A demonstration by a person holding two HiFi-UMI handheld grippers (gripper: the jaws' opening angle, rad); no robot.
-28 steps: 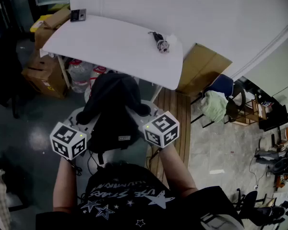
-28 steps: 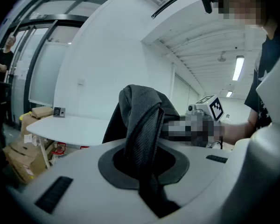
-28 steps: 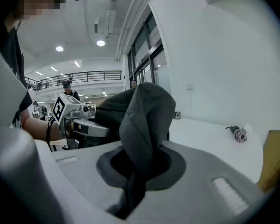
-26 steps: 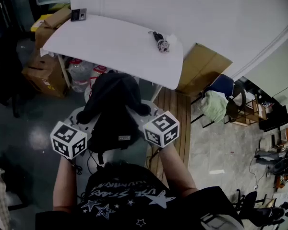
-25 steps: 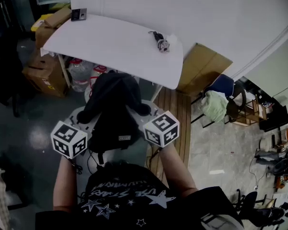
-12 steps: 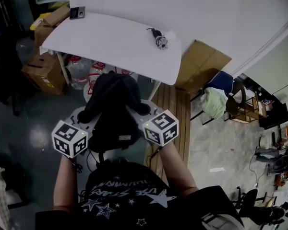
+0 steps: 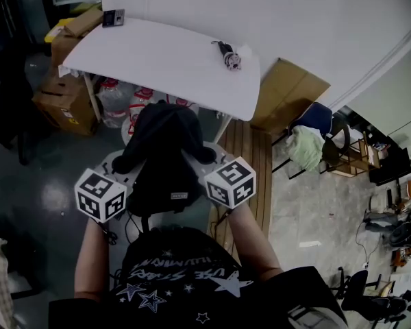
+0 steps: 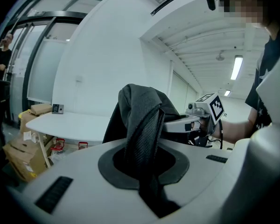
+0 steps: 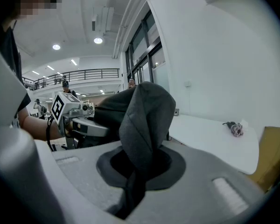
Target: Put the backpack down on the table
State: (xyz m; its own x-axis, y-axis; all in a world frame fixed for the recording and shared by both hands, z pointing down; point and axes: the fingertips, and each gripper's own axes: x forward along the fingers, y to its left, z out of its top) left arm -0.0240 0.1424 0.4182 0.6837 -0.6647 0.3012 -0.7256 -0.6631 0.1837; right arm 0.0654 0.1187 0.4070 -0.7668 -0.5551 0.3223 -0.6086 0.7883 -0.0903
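Note:
A black backpack (image 7: 161, 157) hangs in the air between my two grippers, in front of the white table's (image 7: 157, 64) near edge. My left gripper (image 7: 127, 170) is shut on a black woven strap (image 8: 142, 134) of the bag. In the left gripper view the strap runs up from the jaws into the bag's body. My right gripper (image 7: 202, 160) is shut on the other strap (image 9: 142, 120), which folds over above the jaws. Each gripper's marker cube shows in the other's view. The fingertips are hidden under the bag in the head view.
On the table lie a small dark device (image 7: 112, 18) at the far left and a small bundled object (image 7: 229, 55) at the far right. Cardboard boxes (image 7: 63, 101) and water jugs (image 7: 133, 100) stand under it. A wooden pallet (image 7: 245, 153) and a cardboard sheet (image 7: 288, 94) lie to the right.
Both grippers and the backpack keep the same pose. Only the head view has shifted slightly, so the table sits a touch differently in the frame.

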